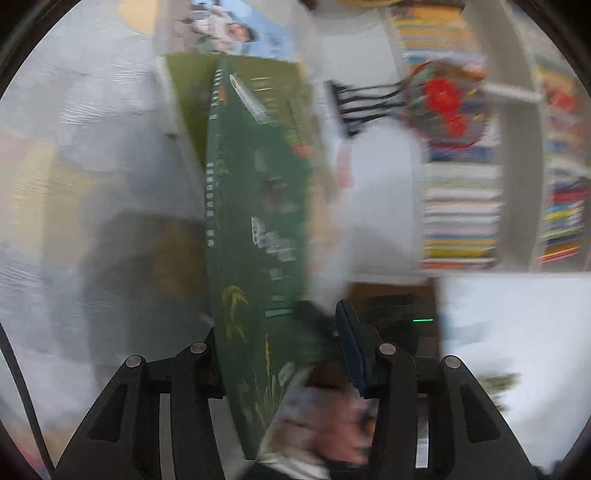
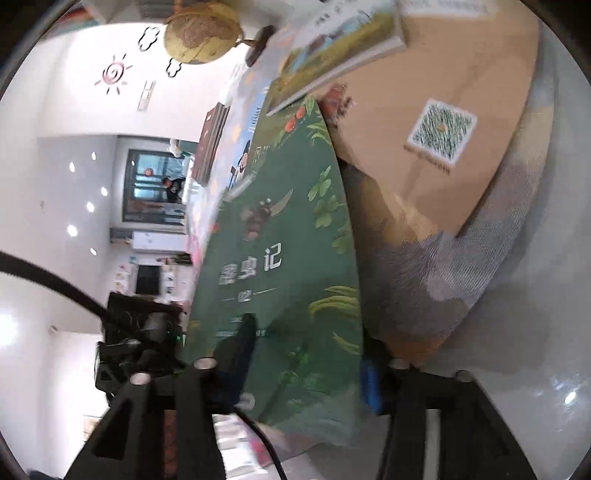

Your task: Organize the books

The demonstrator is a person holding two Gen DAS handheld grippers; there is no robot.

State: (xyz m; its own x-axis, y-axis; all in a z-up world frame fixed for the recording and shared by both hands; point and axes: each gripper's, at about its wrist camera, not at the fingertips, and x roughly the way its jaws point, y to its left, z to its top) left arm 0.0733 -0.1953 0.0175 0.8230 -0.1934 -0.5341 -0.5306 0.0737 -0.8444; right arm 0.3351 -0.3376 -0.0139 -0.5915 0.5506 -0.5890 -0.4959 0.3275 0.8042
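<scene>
A dark green book [image 1: 258, 236] stands on edge between the fingers of my left gripper [image 1: 280, 350], which is shut on its lower end, spine facing left. The same green book [image 2: 280, 258], with leaves and white characters on its cover, sits between the fingers of my right gripper [image 2: 306, 365], which is shut on it too. A lighter green book [image 1: 192, 96] lies behind it in the left wrist view. An illustrated picture book [image 2: 332, 48] rests on a cardboard box [image 2: 443, 122] beyond it in the right wrist view. The left wrist view is motion-blurred.
A white bookshelf [image 1: 513, 184] packed with colourful books fills the right of the left wrist view, with a red patterned object [image 1: 447, 103] in front. A globe [image 2: 201, 33] and a dark book stack [image 2: 210, 140] stand at the far end. Grey cloth [image 2: 498, 229] lies under the box.
</scene>
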